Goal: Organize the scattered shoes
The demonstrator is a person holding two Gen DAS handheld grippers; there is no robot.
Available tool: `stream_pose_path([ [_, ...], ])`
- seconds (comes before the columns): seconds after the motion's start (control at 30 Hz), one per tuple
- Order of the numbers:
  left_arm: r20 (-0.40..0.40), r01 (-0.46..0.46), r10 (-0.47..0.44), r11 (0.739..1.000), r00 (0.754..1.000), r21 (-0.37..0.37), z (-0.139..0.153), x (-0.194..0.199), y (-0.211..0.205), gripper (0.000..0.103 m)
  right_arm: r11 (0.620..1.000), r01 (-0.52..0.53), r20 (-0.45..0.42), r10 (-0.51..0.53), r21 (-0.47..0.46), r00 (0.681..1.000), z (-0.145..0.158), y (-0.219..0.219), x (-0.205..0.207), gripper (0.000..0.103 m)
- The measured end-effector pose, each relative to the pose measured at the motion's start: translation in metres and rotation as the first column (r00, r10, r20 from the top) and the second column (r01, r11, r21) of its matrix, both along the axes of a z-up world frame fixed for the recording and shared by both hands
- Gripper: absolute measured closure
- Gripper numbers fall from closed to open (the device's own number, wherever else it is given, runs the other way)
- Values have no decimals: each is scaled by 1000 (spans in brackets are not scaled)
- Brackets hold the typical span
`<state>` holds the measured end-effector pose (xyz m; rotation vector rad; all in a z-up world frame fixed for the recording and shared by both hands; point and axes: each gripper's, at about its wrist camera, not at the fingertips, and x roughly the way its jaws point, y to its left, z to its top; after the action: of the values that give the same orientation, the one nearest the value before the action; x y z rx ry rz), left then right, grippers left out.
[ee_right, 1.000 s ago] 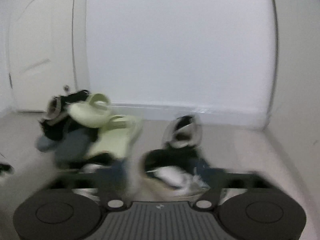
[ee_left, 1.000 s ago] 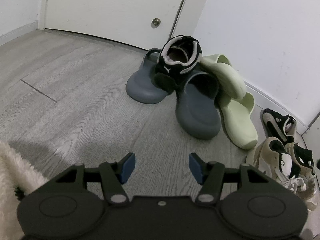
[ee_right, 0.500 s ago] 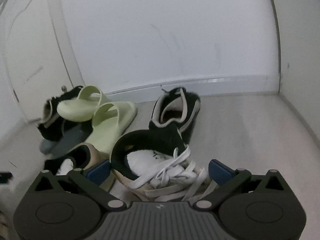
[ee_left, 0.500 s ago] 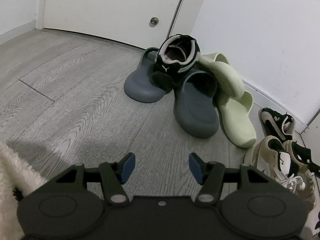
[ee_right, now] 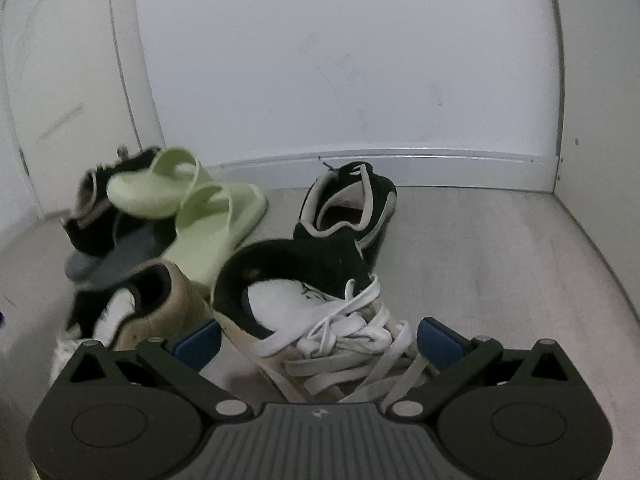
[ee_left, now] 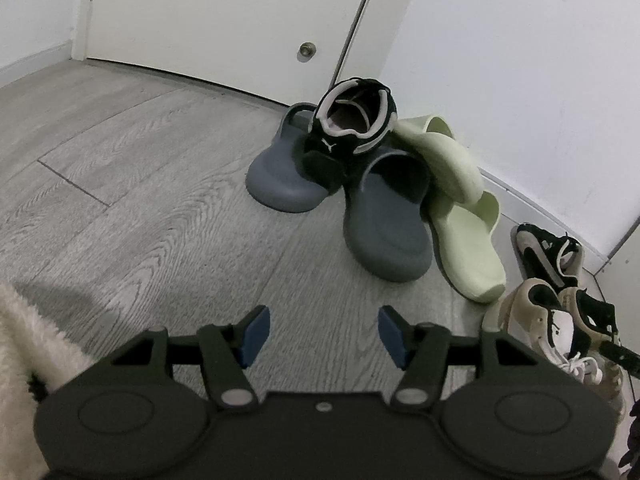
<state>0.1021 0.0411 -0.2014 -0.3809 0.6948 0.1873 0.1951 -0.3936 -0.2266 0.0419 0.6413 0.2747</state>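
Note:
In the left wrist view my left gripper [ee_left: 322,336] hangs open over bare floor, well short of the shoe pile. A black sneaker [ee_left: 352,132] lies tipped on two grey slides [ee_left: 388,236], with two pale green slides [ee_left: 472,256] on their right. Another black sneaker [ee_left: 548,252] and a beige pair [ee_left: 536,320] lie at the far right. In the right wrist view my right gripper [ee_right: 318,340] is wide open, its blue pads [ee_right: 200,340] either side of a beige sneaker with white laces [ee_right: 320,320]. Its mate [ee_right: 160,304] sits just to the left.
A white door [ee_left: 200,12] with a round knob [ee_left: 307,49] stands behind the pile. A baseboard [ee_right: 400,160] runs along the wall behind the shoes, and a side wall [ee_right: 592,80] closes the corner on the right. A fluffy white sleeve [ee_left: 24,360] shows at lower left.
My right gripper has come in low over the laced beige sneaker, which now lies between its open pads. The left gripper has drifted only slightly and stays open.

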Motion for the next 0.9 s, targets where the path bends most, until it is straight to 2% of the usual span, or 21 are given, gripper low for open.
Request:
stream_pose_path([
  [0.23, 4, 4, -4, 1000, 1000, 1, 1, 0, 0, 40, 988, 17, -10, -19, -154, 1000, -7, 22, 1, 0],
  [0.37, 4, 3, -3, 1000, 1000, 3, 1, 0, -2, 40, 975, 21, -73, -38, -222, 997, -5, 38, -4, 0],
  [0.43, 6, 4, -4, 1000, 1000, 2, 1, 0, -2, 40, 981, 14, -119, -38, -193, 992, 1, 42, -10, 0],
  [0.6, 6, 7, -7, 1000, 1000, 2, 1, 1, -3, 39, 999, -32, -176, 31, -4, 984, 11, 43, -34, 0],
  [0.67, 7, 6, -6, 1000, 1000, 1, 1, 1, -3, 39, 1000, -20, -164, 19, -5, 986, 11, 44, -35, 0],
  [0.77, 7, 6, -6, 1000, 1000, 0, 1, 1, -3, 39, 996, 47, -115, -56, -79, 992, 8, 48, -26, 0],
  [0.87, 7, 8, -8, 1000, 1000, 0, 0, 2, -3, 39, 994, 36, -157, -52, -101, 986, -5, 50, -8, 2],
  [0.9, 7, 7, -7, 1000, 1000, -1, 1, 1, -2, 39, 994, 34, -172, -51, -100, 984, -9, 50, -4, 5],
])
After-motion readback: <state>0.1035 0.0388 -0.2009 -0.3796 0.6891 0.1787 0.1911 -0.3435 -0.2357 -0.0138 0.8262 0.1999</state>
